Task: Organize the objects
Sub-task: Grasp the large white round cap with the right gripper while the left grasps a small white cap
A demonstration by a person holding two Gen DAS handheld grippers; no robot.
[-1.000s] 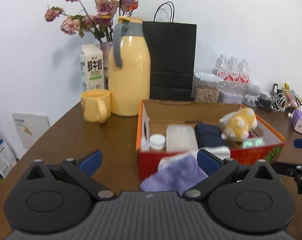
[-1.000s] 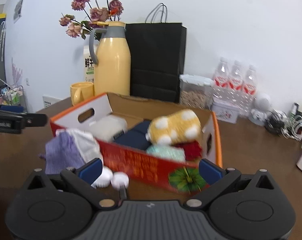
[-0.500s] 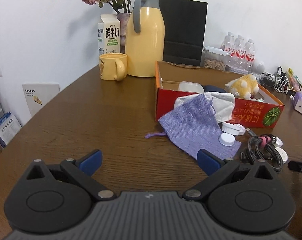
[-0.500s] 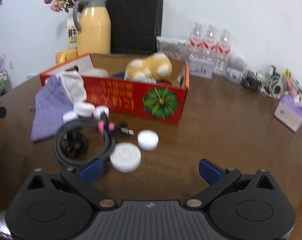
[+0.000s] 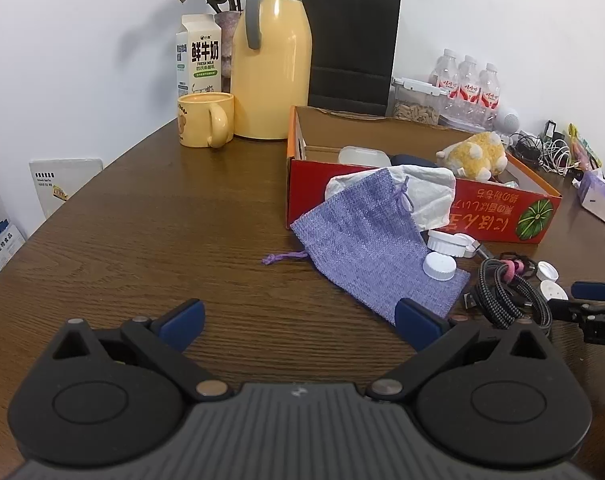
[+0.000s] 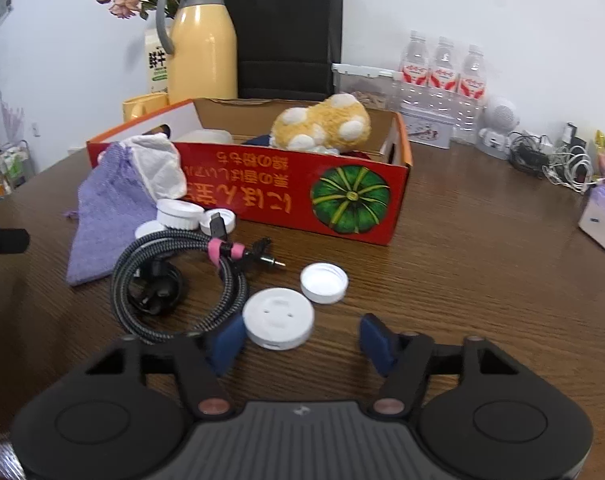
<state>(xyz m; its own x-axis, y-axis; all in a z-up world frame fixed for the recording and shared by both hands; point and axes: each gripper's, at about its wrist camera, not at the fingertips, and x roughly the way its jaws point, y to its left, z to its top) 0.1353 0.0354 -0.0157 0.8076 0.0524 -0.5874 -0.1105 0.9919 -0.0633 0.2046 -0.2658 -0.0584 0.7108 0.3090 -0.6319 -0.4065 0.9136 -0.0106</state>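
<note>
Left wrist view: the left gripper (image 5: 298, 322) is hovering over bare worktop (image 5: 150, 232) with its jaws spread wide and nothing between them. The purple pouch (image 5: 366, 248) is lying ahead and to the right of these jaws, its long axis running diagonally from the red box (image 5: 498, 216) down toward the right fingertip, whose tip is overlapping the pouch's near corner in the picture, contact not clear. A white cap (image 5: 439, 266) is sitting on the pouch, and the coiled cable (image 5: 506, 294) is lying further right, beside the right gripper (image 5: 594, 300) poking in at the edge. Right wrist view: the right gripper (image 6: 302, 340) is closing its jaws, now about half open, pads not yet pressing on anything. The round white disc (image 6: 278, 318) is lying flat just ahead of the jaws, off-centre to the left, its edge just beside the left fingertip; being round, it has no long axis to line up with. A smaller white lid (image 6: 324, 282) is sitting just beyond, and the cable is to the left. The right hand looks far nearer the disc, so it is likely the one taking it.
</note>
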